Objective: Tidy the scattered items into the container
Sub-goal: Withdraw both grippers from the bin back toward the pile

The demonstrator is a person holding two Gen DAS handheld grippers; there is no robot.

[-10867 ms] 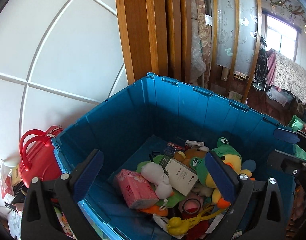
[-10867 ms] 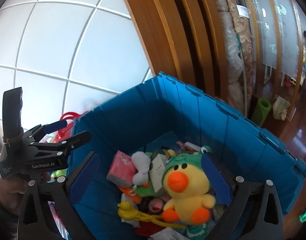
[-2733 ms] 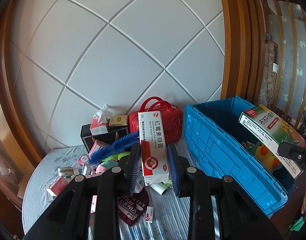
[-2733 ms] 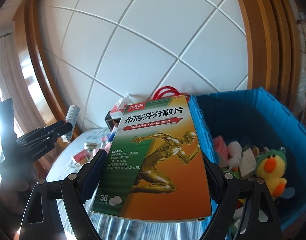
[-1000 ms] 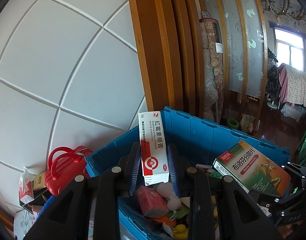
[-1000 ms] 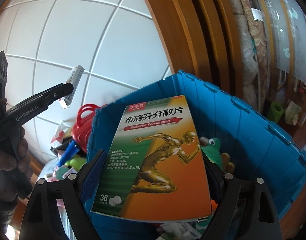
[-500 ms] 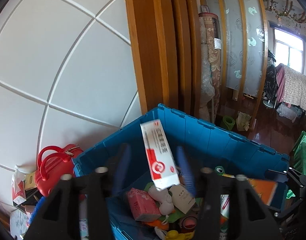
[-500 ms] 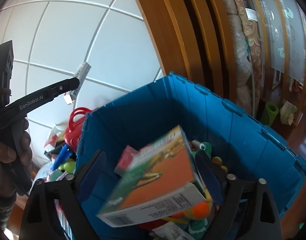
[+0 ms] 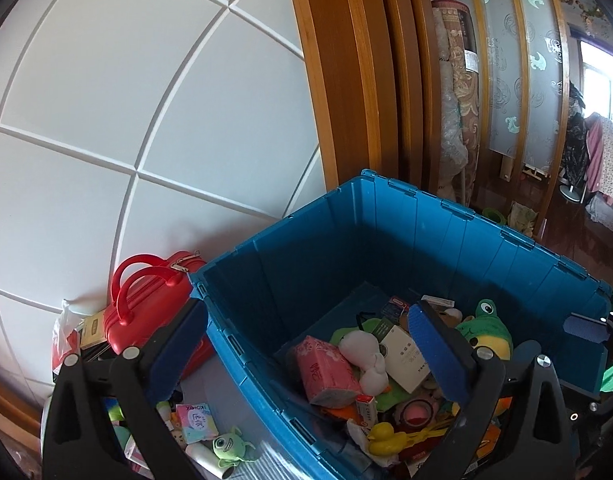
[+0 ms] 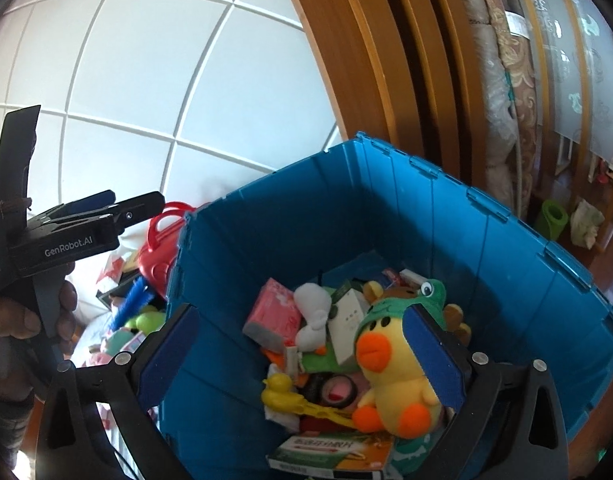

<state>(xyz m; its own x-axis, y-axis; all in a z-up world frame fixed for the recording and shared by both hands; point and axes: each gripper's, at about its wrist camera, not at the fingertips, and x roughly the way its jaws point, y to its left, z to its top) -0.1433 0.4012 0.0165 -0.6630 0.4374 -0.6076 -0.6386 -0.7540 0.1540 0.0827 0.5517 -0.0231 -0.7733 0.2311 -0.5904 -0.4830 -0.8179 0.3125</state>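
- White panelled wall [image 9: 154,92] behind; blue bin [image 9: 458,240] directly ahead of both tools.
- Left tool [image 9: 306,348]: jaws wide apart, empty, above the bin's near-left wall.
- Right tool [image 10: 302,360]: jaws spread, empty, over the bin.
- Orange-green medicine box [image 10: 338,450] lies inside, below the right tool, beside a yellow plush duck [image 10: 394,372].
- Loose items remain on the counter [image 9: 266,446], left of the bin.

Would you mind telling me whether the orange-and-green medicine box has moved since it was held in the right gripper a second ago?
Yes. The medicine box has dropped out of the open right gripper and now lies inside the blue bin, by its near wall, beside the yellow duck plush.
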